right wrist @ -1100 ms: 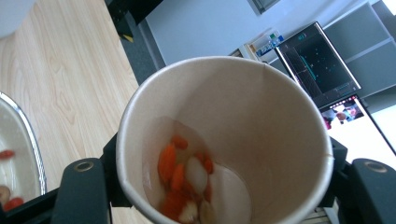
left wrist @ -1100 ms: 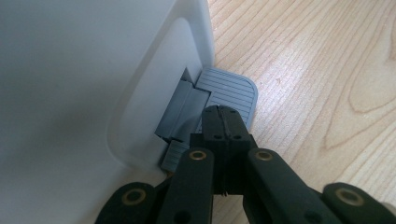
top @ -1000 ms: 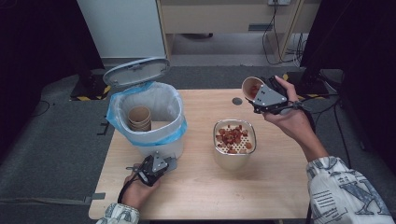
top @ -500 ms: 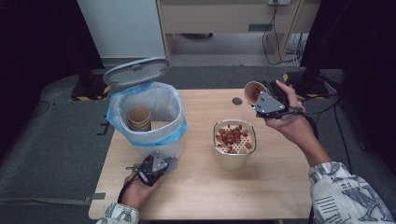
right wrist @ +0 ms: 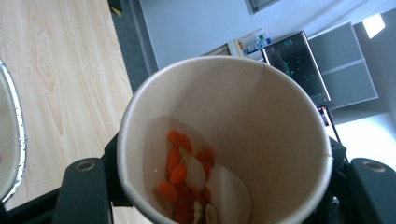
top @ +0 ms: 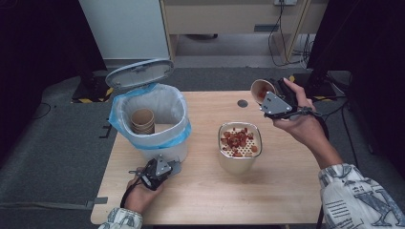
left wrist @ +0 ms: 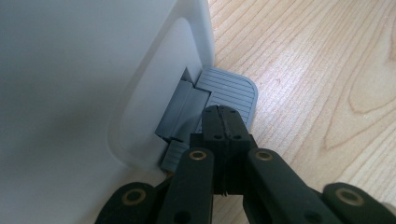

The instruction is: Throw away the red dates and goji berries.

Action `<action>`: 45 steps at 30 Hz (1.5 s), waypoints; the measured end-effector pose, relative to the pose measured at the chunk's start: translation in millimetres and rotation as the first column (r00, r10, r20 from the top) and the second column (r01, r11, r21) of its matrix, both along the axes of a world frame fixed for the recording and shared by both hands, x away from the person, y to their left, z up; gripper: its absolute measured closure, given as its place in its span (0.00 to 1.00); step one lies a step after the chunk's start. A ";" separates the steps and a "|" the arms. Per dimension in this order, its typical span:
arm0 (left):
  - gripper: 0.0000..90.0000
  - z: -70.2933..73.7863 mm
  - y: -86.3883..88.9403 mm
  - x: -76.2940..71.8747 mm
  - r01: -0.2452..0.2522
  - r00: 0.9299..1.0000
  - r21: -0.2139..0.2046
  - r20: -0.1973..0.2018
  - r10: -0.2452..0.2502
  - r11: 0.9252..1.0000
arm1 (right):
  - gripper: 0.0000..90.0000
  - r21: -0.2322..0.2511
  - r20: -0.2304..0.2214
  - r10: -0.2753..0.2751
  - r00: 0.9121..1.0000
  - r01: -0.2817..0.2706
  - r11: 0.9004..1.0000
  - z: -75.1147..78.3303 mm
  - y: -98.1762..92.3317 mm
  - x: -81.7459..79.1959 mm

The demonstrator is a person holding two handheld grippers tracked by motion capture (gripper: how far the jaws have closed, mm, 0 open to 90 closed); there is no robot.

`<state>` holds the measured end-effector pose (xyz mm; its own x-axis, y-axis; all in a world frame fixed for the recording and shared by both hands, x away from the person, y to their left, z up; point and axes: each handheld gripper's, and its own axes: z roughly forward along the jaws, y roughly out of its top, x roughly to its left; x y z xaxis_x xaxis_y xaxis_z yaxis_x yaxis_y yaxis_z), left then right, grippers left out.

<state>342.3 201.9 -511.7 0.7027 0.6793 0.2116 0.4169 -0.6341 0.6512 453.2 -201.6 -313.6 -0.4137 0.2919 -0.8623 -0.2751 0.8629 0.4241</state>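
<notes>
Your right claw is clamped on a paper cup, lifted above the bench at about two o'clock; its jaws have just been closing a little further on the cup wall. In the right gripper view the cup lies tilted towards the camera, with orange and pale food scraps clinging inside, so it is not yet emptied.

Your left claw is closed on nothing, its tips pressing the grey pedal at the foot of the white bin, at about eight o'clock. The lid stands up and open.

Outward from there: a steel strainer pot at the bench's centre already holds reddish scraps, and stacked used cups sit inside the blue-lined bin. By my reading, the leftovers have still to go into the strainer, then the cup into the bin.
</notes>
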 end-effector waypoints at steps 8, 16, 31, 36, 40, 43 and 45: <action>1.00 -0.1 -0.2 -0.1 0.000 1.000 0.000 0.002 0.000 1.000 | 0.36 -0.026 0.032 0.004 0.999 -0.003 1.000 16.0 2.0 -3.5; 1.00 -0.1 -0.2 -0.1 0.000 1.000 -0.001 0.001 0.000 1.000 | 0.37 -0.070 0.056 0.011 0.998 -0.007 0.998 25.1 6.2 -6.4; 1.00 -0.1 -0.4 -0.3 -0.001 1.000 0.000 0.002 0.001 1.000 | 0.38 -0.137 0.069 0.023 0.997 -0.013 0.991 24.3 10.2 -10.0; 1.00 -0.1 -0.4 -0.2 -0.001 1.000 0.001 0.003 0.001 1.000 | 0.38 -0.156 0.077 0.027 0.997 -0.015 0.988 24.1 11.1 -11.6; 1.00 -0.2 -0.5 -0.3 -0.001 1.000 0.000 0.003 0.001 1.000 | 0.38 -0.178 0.091 0.030 0.995 -0.013 0.984 24.2 11.9 -13.1; 1.00 -0.1 -0.4 -0.3 -0.001 1.000 0.001 0.003 0.001 1.000 | 0.38 -0.192 0.097 0.030 0.995 -0.011 0.981 23.5 12.4 -14.0; 1.00 -0.1 -0.4 -0.2 -0.001 1.000 0.000 0.002 0.001 1.000 | 0.38 -0.200 0.101 0.030 0.994 -0.009 0.980 22.8 13.2 -14.7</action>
